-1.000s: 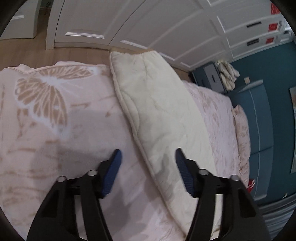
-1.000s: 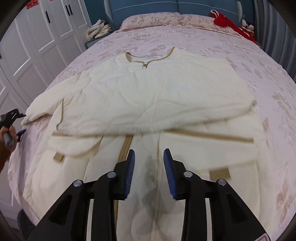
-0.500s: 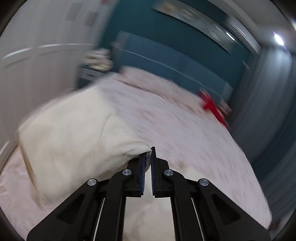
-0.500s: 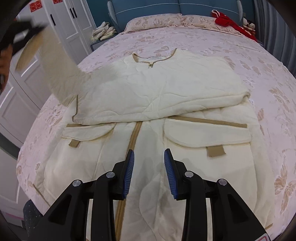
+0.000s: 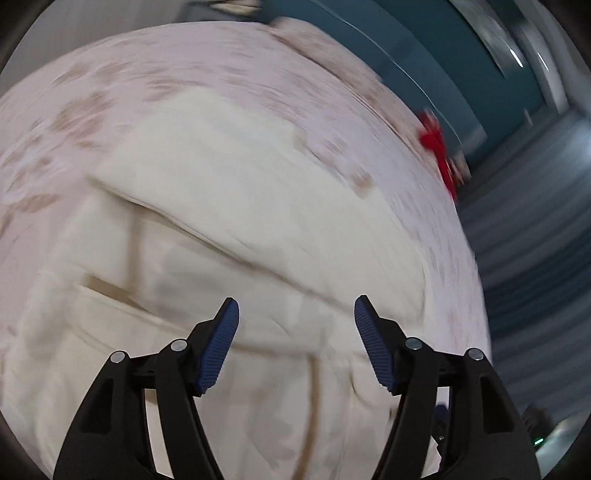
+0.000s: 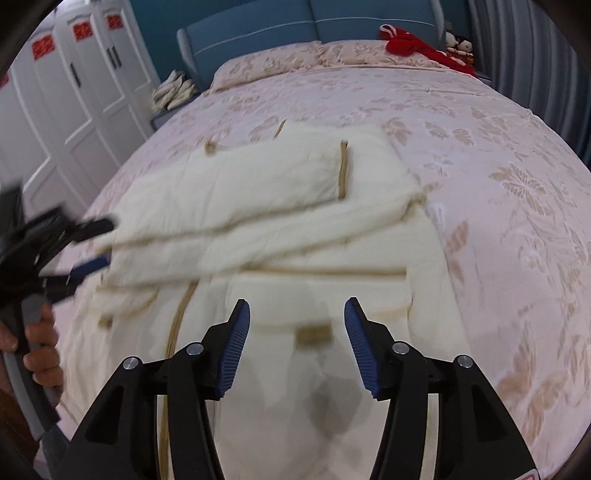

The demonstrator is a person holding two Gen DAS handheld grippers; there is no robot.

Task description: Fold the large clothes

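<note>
A large cream quilted jacket [image 6: 280, 229] with tan trim lies on the pink floral bed [image 6: 498, 147]. Both sleeves are folded across its chest, the left one [image 6: 258, 177] on top. My left gripper [image 5: 295, 314] is open and empty above the jacket's left side; it also shows in the right wrist view [image 6: 92, 247] at the jacket's left edge. My right gripper [image 6: 297, 306] is open and empty above the lower front, over a pocket flap [image 6: 314, 334]. The jacket fills the blurred left wrist view [image 5: 240, 240].
A blue headboard [image 6: 314, 26] and two pillows [image 6: 266, 66] are at the far end. Red clothing [image 6: 410, 44] and toys lie at the far right corner. White wardrobe doors [image 6: 74, 92] stand along the left. Grey curtains [image 6: 535, 55] hang on the right.
My left gripper carried the left sleeve across the jacket's chest, let it go and opened. My right gripper opened wider and stayed over the lower front.
</note>
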